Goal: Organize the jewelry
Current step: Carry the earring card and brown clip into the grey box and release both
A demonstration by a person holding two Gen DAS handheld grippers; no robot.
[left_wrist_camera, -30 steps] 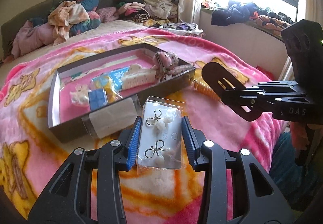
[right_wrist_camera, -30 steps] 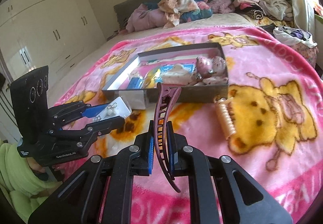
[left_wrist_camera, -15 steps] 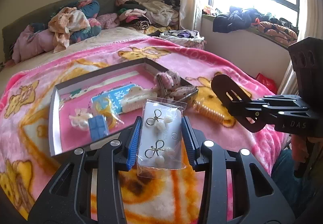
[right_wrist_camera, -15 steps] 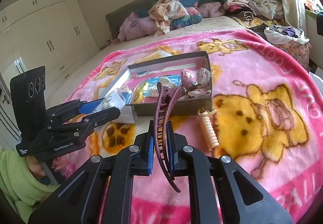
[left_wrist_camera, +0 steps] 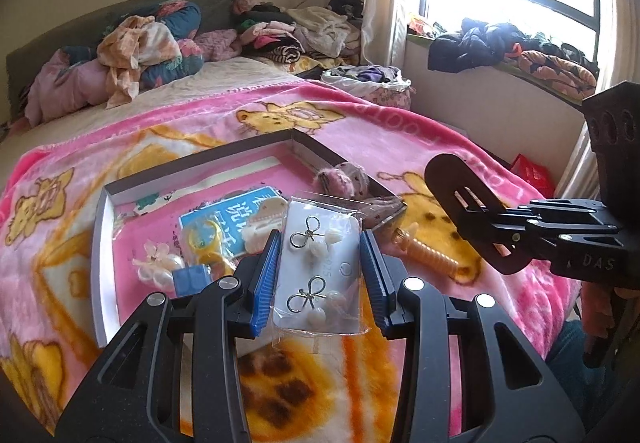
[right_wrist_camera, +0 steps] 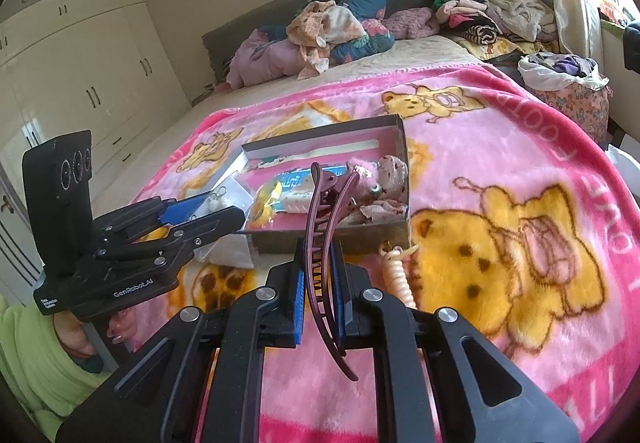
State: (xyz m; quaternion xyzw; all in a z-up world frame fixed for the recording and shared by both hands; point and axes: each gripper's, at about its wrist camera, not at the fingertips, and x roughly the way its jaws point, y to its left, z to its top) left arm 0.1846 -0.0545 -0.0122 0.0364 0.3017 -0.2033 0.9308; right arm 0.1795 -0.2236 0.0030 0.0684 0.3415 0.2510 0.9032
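Left-wrist view: my left gripper [left_wrist_camera: 320,279] has its fingers [left_wrist_camera: 262,283] drawn partway in, both blue pads pressed on the long edges of a white earring card [left_wrist_camera: 318,271] sealed in a clear plastic sleeve. Two bow-shaped wire earrings with pale beads sit on its face. I judge the card light and stiff enough to hold by its edges, but the film is slick and the card could bow or slide if I squeeze harder; the wire bows look delicate, so I keep the pads off the face.

Right-wrist view: my right gripper [right_wrist_camera: 318,285] is closed as tight as it goes on a maroon hair clip [right_wrist_camera: 326,243], gripped across its middle with the hinged end standing above the pads and the curved tail hanging below. It reads as hard plastic, light and springy; the mid-body hold looks balanced, though the smooth curve could pivot between the pads.

Beyond both sets of fingers, the shallow grey box [left_wrist_camera: 100,243] lies on the pink bear-print blanket [right_wrist_camera: 500,147] over the bed, already holding a blue packet, a pale claw clip, a flower piece and fuzzy pink items. An orange spiral hair tie [left_wrist_camera: 426,249] lies on the blanket just beside the box's near right corner. Both held pieces hang above the blanket, just short of the box.
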